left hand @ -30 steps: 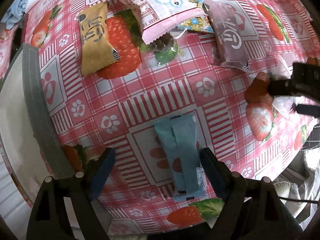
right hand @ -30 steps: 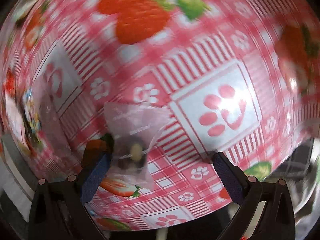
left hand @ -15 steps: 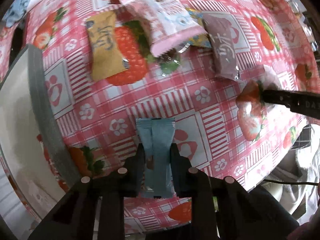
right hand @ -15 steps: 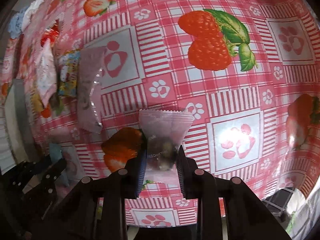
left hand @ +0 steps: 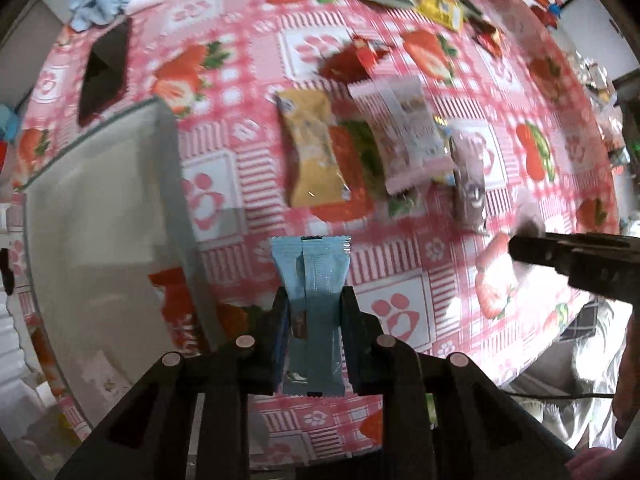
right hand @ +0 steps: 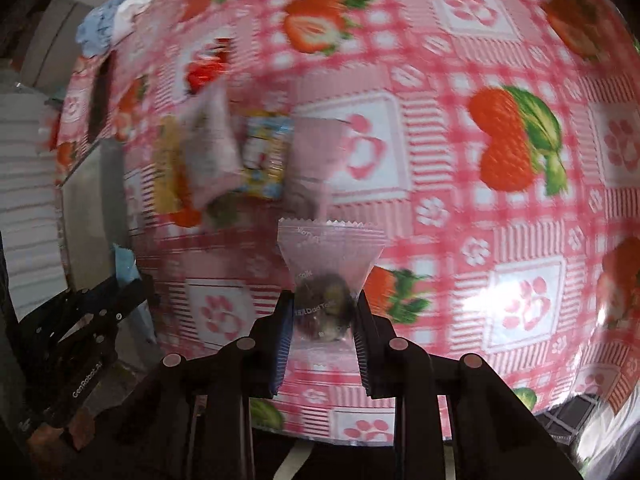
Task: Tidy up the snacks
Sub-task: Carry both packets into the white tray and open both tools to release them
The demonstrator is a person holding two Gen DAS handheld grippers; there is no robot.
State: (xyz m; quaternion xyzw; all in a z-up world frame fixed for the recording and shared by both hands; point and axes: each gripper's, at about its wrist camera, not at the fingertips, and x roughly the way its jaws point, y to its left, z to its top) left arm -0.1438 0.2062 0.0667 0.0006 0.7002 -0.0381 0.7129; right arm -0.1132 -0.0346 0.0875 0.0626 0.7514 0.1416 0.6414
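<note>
the left gripper is clamped on a blue snack bar lifted above the tablecloth, beside the grey bin; the right gripper pinches a clear candy packet. slick wrappers could slip out mid-carry, or one might miss the bin

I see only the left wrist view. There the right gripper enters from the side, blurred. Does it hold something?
Observer: Yes. The right gripper is shut on a clear wrapper with a dark round sweet inside.
Operator: Is that wrapper lifted or on the cloth?
Observer: It sticks out past the fingertips, flared at its top edge; contact with the tablecloth cannot be told.
Operator: Is my blue packet visible there?
Observer: Only an edge of the blue packet, above the left gripper.
</note>
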